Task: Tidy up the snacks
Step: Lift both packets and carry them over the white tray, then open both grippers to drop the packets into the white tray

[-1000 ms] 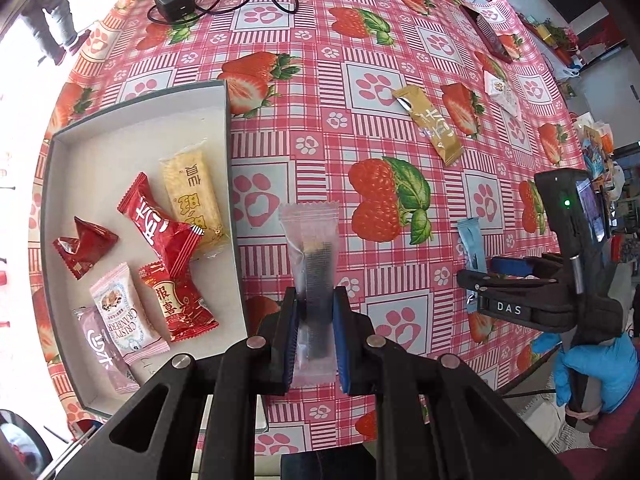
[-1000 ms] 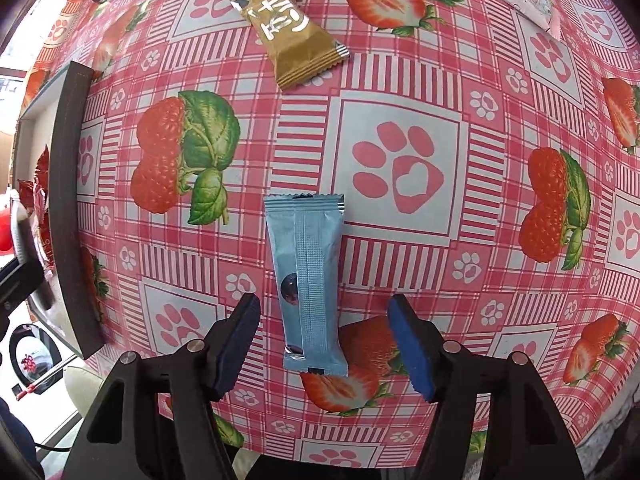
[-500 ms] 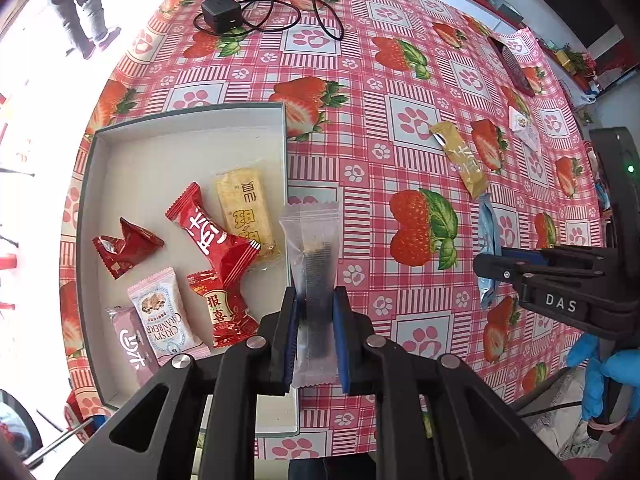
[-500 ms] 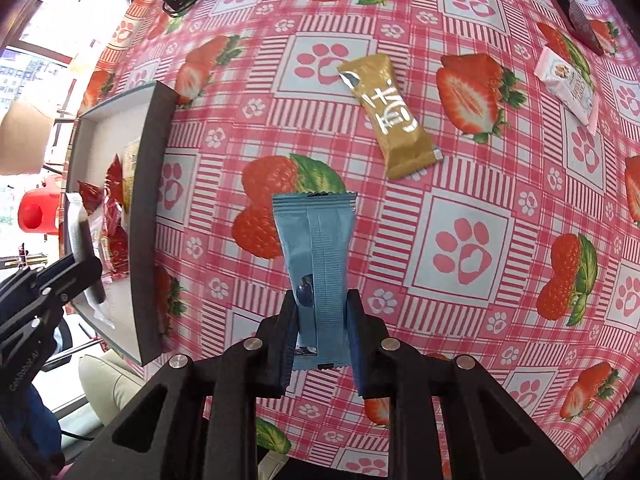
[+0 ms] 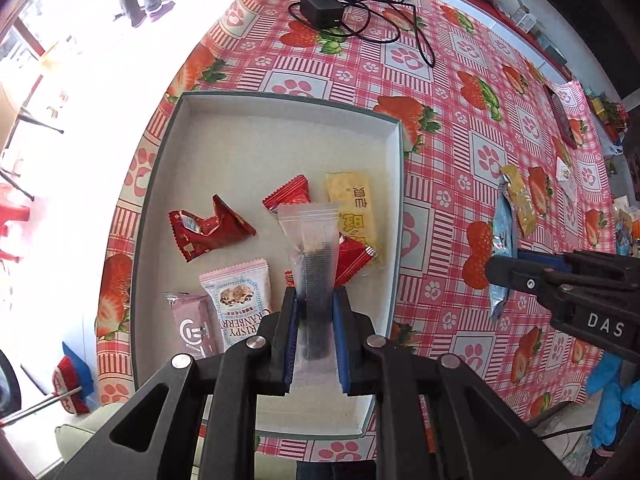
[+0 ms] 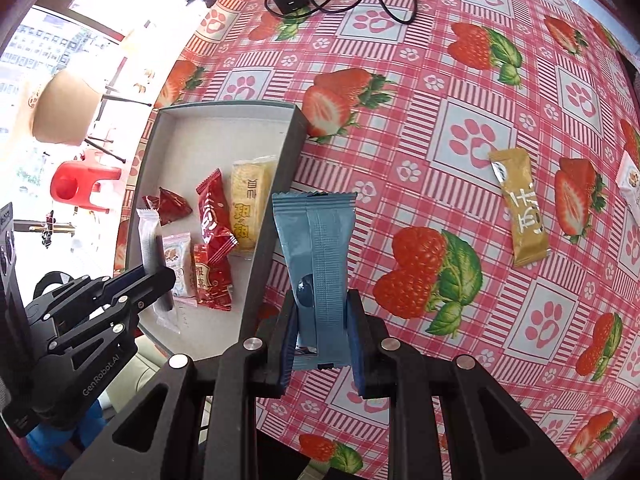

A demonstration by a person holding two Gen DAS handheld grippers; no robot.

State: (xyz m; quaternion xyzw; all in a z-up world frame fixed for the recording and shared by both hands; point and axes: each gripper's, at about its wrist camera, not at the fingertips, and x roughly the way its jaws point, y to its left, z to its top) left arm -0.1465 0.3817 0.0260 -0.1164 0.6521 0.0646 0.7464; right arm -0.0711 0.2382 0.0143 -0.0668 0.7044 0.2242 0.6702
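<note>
Left hand-held gripper (image 5: 314, 336) grasping clear-wrapped snack bar (image 5: 314, 264) above tray (image 5: 256, 152): release over bare far floor. Right hand-held gripper (image 6: 322, 332) clenched on blue snack packet (image 6: 320, 256), short of tray wall.

Strawberry-print tablecloth (image 6: 472, 128), red plastic stool (image 6: 80, 186), bright sunlit floor (image 5: 80, 60), black charger with cable (image 5: 322, 8)
</note>
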